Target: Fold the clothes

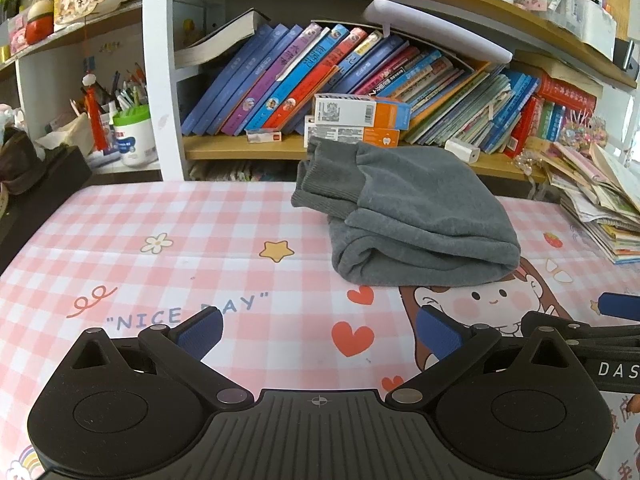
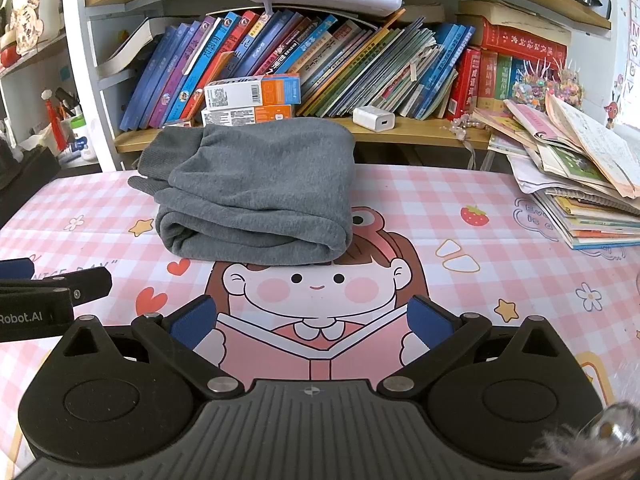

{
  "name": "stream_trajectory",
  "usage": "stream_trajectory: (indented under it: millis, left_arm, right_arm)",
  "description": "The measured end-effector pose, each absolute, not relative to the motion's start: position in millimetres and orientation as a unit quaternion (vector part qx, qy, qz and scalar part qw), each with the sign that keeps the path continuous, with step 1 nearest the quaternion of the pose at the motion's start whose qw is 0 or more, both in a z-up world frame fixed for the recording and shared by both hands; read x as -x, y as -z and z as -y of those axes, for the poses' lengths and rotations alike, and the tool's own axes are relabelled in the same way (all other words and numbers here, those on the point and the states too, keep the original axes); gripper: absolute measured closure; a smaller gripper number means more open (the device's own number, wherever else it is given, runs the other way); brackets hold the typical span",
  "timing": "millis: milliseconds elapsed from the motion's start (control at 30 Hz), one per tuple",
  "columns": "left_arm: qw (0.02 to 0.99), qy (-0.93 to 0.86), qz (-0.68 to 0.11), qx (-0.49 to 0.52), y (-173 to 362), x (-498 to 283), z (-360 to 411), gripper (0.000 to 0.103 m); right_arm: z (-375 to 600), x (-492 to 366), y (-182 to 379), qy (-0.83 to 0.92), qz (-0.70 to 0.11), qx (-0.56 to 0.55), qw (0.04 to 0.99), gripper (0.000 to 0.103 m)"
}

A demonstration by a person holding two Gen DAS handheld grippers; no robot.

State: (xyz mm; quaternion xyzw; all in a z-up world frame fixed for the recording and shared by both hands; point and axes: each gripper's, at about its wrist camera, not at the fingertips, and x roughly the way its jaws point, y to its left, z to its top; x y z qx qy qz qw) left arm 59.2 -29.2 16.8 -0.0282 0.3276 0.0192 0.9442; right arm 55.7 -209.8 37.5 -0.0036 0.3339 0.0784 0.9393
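A grey garment (image 1: 408, 216) (image 2: 256, 192) lies folded into a thick bundle on the pink checked tablecloth (image 1: 200, 240) (image 2: 480, 280), its ribbed cuffs pointing left toward the shelf. My left gripper (image 1: 318, 330) is open, low over the cloth, well short of the bundle and to its left. My right gripper (image 2: 312, 322) is open too, just in front of the bundle over the cartoon girl print. Nothing sits between either pair of blue pads. Each gripper shows at the edge of the other's view.
A bookshelf (image 1: 360, 152) with leaning books (image 2: 320, 64), small cartons (image 2: 252, 96) and a white charger (image 2: 374, 118) runs behind the table. A loose stack of booklets (image 2: 580, 184) fills the right side. Pen pots and a white tub (image 1: 132, 136) stand at the left.
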Motion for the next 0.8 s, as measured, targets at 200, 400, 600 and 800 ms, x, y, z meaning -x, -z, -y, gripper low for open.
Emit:
stream_trajectory:
  millis: [200,400,600,800]
  left_arm:
    - [0.946,-0.011,-0.322,0.019,-18.9,-57.1,31.3,0.000]
    - [0.947,-0.005,-0.320,0.012,-19.8,-56.8,33.7,0.000]
    - [0.947,-0.002,-0.319,0.033,-19.4,-55.1,29.4,0.000]
    - [0.943,0.004,-0.329,0.042,-17.6,-56.1,27.2,0.000]
  right_arm:
    - [209.2,-54.9,-37.9,-0.079,-0.333,0.004,0.940,0.000]
    - [208.6,-53.7,-37.9,-0.079,-0.334,0.004,0.939,0.000]
    - [208.6,-53.4,-37.2,-0.078,-0.336,0.003,0.939,0.000]
    - [207.8,-54.2,-36.3,-0.080,-0.338,0.003,0.938,0.000]
